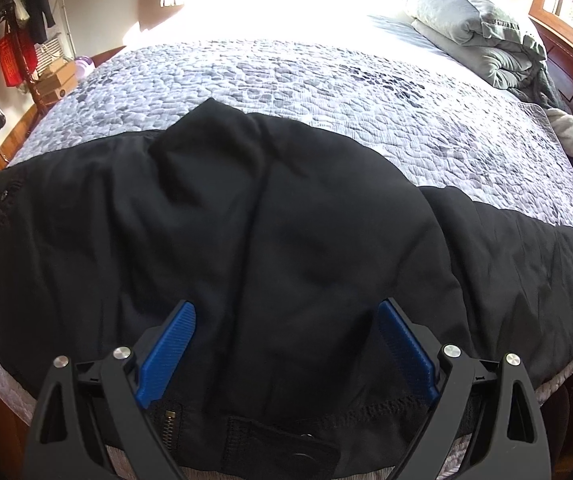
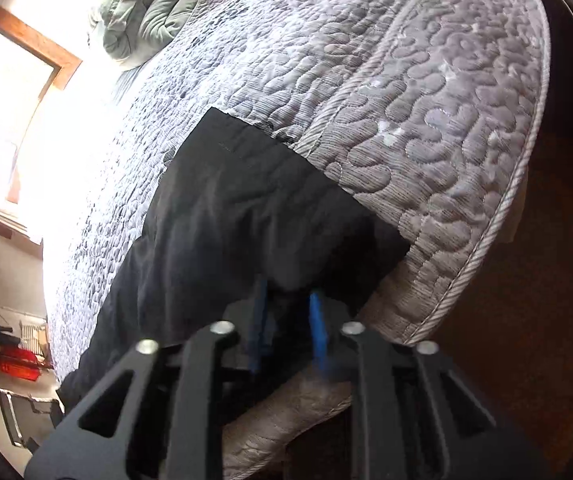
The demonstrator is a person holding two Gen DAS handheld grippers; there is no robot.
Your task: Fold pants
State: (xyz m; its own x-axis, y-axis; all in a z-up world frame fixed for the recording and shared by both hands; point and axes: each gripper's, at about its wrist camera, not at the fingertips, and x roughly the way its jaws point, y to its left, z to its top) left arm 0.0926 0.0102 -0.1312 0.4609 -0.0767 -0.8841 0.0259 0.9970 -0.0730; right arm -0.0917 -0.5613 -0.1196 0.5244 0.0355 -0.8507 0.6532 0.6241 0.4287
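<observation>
While your left claw point(image 1: 286, 316) hung wide open over the waistband, your right claw point(image 2: 288, 304) pinched black fabric at a leg end. Black pants point(image 1: 246, 220) lay across the quilted bed point(image 1: 326, 92), folded comforter point(image 1: 466, 28) beyond.
</observation>
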